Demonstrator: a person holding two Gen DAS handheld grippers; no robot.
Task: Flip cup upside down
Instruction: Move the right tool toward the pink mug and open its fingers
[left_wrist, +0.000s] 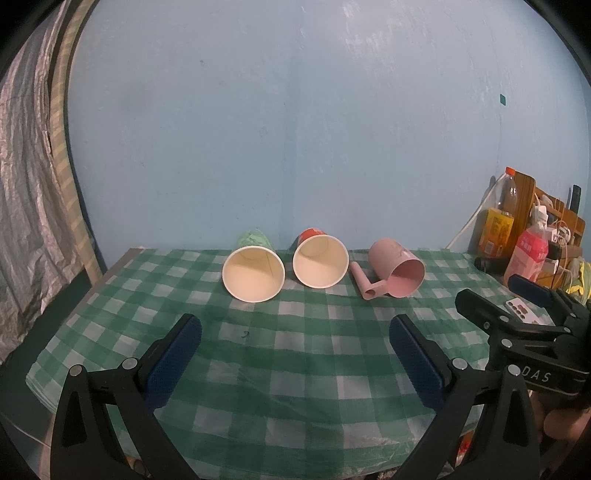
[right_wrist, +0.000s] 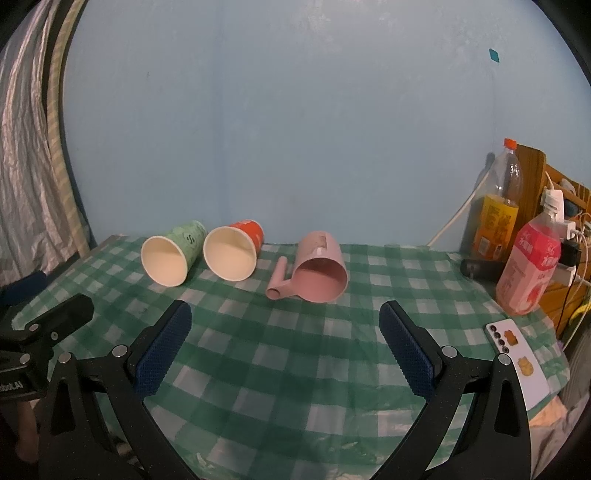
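Three cups lie on their sides near the table's far edge, mouths toward me: a green paper cup (left_wrist: 253, 273) (right_wrist: 170, 258), a red paper cup (left_wrist: 320, 264) (right_wrist: 232, 251) and a pink plastic mug (left_wrist: 400, 271) (right_wrist: 320, 268) with a tube handle. My left gripper (left_wrist: 295, 332) is open and empty, well short of the paper cups. My right gripper (right_wrist: 285, 321) is open and empty, short of the pink mug. The right gripper also shows at the right of the left wrist view (left_wrist: 498, 299).
A green checked cloth (left_wrist: 295, 369) (right_wrist: 295, 369) covers the table. At the right stand an orange-capped bottle (right_wrist: 496, 206), a pink drink bottle (right_wrist: 528, 266), a phone (right_wrist: 517, 362) and a wooden rack with cables (right_wrist: 565, 229). A blue wall stands behind; a curtain hangs left.
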